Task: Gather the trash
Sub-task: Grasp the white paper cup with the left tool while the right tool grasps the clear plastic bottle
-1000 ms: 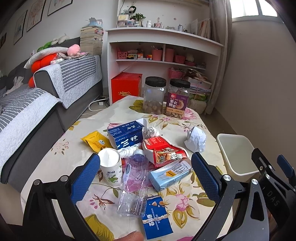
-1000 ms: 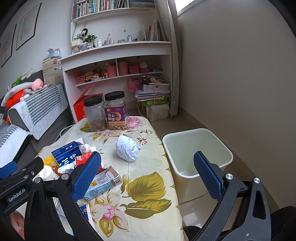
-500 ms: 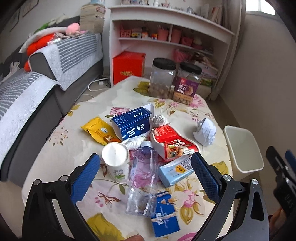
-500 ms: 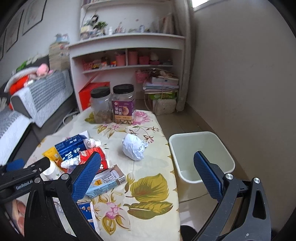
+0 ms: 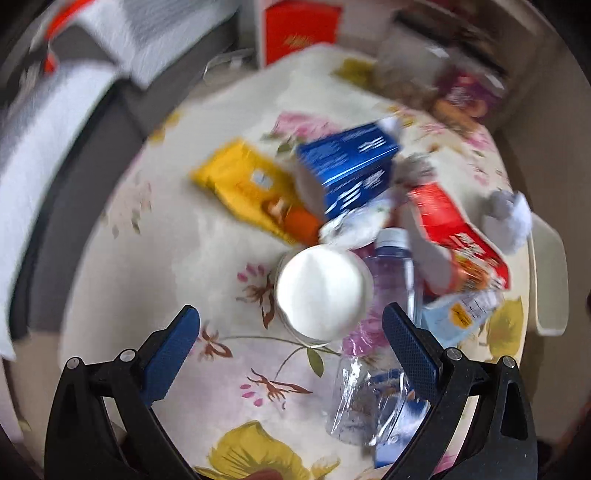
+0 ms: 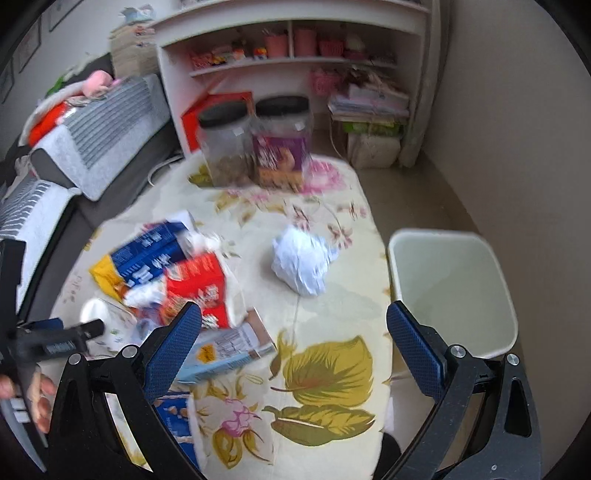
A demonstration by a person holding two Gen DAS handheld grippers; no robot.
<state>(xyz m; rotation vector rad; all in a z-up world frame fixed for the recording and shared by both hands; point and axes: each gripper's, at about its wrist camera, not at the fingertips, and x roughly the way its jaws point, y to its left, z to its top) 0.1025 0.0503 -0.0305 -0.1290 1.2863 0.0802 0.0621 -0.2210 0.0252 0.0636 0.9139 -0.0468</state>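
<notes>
Trash lies on the floral tablecloth (image 5: 177,258): a white cup (image 5: 321,291) seen from above, a crushed clear bottle (image 5: 373,387), a blue carton (image 5: 347,173), a yellow wrapper (image 5: 251,188), a red box (image 5: 454,232), a light-blue carton (image 6: 225,350) and a crumpled white paper ball (image 6: 301,260). My left gripper (image 5: 291,350) is open, hovering just above and short of the cup. My right gripper (image 6: 293,345) is open and empty over the table's near right part, with the paper ball ahead of it. A pale bin (image 6: 450,288) stands on the floor right of the table.
Two black-lidded jars (image 6: 255,144) stand at the table's far end. A grey sofa (image 6: 99,133) runs along the left. A white shelf unit (image 6: 291,51) and a red box on the floor (image 5: 301,31) are behind the table. A wall is on the right.
My left gripper has tilted down and moved in over the white cup. My right gripper has tilted down toward the table and bin. Both stay open.
</notes>
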